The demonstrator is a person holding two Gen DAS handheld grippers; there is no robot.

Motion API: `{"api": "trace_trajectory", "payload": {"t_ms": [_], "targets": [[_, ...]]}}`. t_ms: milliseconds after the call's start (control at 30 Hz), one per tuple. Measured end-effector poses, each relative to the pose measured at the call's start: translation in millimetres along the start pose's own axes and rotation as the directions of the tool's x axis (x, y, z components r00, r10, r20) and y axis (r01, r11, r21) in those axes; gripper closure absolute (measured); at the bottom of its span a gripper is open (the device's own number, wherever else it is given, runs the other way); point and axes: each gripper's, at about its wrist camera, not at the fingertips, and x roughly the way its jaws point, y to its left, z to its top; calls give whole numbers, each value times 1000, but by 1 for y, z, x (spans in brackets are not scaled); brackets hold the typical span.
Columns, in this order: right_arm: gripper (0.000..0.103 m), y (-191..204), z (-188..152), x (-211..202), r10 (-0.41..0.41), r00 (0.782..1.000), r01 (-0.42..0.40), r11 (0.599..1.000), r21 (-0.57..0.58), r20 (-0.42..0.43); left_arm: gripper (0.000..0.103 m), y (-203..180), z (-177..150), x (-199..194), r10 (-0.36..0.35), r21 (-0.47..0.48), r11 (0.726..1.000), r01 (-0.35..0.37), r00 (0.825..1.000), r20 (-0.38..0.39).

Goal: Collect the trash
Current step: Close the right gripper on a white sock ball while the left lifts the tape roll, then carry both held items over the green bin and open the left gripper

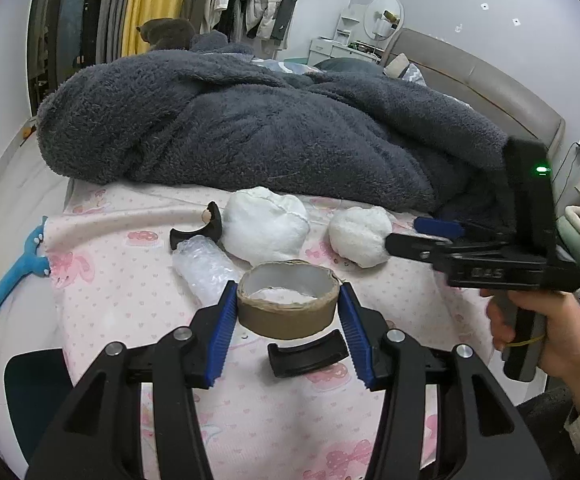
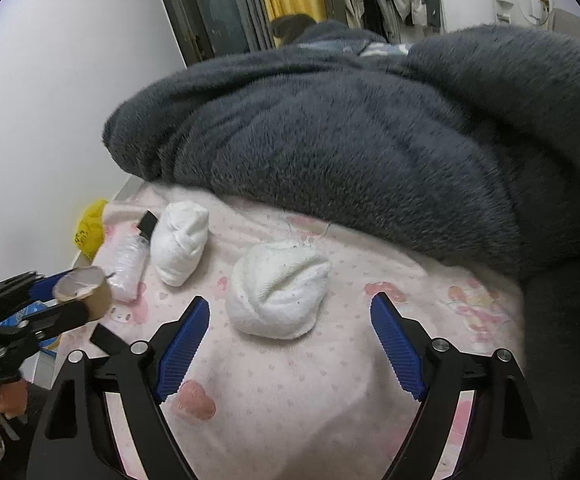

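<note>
A brown cardboard tape core (image 1: 288, 308) is held a little above the pink bedsheet (image 1: 130, 304), with my left gripper (image 1: 289, 292) shut on its sides. The core (image 2: 86, 288) and left gripper (image 2: 50, 298) also show at the left of the right wrist view. My right gripper (image 2: 290, 300) is open, and a white cloth ball (image 2: 278, 290) lies on the sheet between its fingertips without touching the pads. A second white ball (image 2: 180, 244) and a wad of bubble wrap (image 2: 128, 264) lie further left. In the left wrist view the right gripper (image 1: 408, 236) reaches the right-hand ball (image 1: 360, 236).
A bulky dark grey fleece blanket (image 1: 270, 128) fills the bed behind the items. Two black curved pieces (image 1: 198, 232) (image 1: 308, 352) lie on the sheet. A yellow bag (image 2: 90, 228) and a blue toy (image 1: 18, 272) sit off the bed's left edge. A person's hand (image 1: 530, 328) holds the right gripper.
</note>
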Motion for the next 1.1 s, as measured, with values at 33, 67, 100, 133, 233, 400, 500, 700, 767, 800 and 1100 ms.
{"api": "trace_trajectory", "payload": {"t_ms": [33, 67, 100, 133, 233, 400, 500, 700, 767, 800, 1100], "targets": [[19, 1, 2, 5, 2, 1000, -2, 1000, -1, -4, 50, -1, 0, -1, -2, 0, 1000, 2, 1000, 3], [19, 3, 3, 9, 1, 1000, -1, 1000, -3, -4, 50, 0, -1, -4, -5, 1, 1000, 5, 1000, 8], [19, 3, 5, 13, -1, 1000, 1, 1000, -2, -6, 50, 2, -1, -7, -5, 2, 1000, 5, 1000, 14], [19, 3, 6, 16, -1, 1000, 1, 1000, 1, -10, 50, 3, -1, -10, -5, 1, 1000, 5, 1000, 20], [37, 3, 10, 26, 2, 1000, -2, 1000, 9, -25, 50, 10, -2, -18, 4, -3, 1000, -4, 1000, 29], [55, 14, 16, 36, -32, 998, 31, 999, -15, -63, 49, 28, -2, -31, 38, -31, 999, -37, 998, 40], [55, 24, 24, 29, -45, 999, 45, 999, -15, -22, 49, 38, -2, -38, 58, -45, 997, -56, 997, 44], [55, 47, 43, 15, -49, 997, 51, 998, -33, 67, 49, 61, -5, -54, 109, -70, 992, -106, 993, 45], [55, 56, 48, 11, -39, 995, 43, 998, -41, 89, 49, 70, -7, -58, 129, -84, 989, -125, 991, 40], [55, 61, 51, 11, -32, 995, 37, 998, -47, 96, 49, 73, -7, -59, 135, -88, 987, -131, 990, 37], [55, 102, 65, 23, 23, 993, -14, 997, -75, 117, 49, 113, -24, -68, 220, -133, 966, -222, 975, -30]]}}
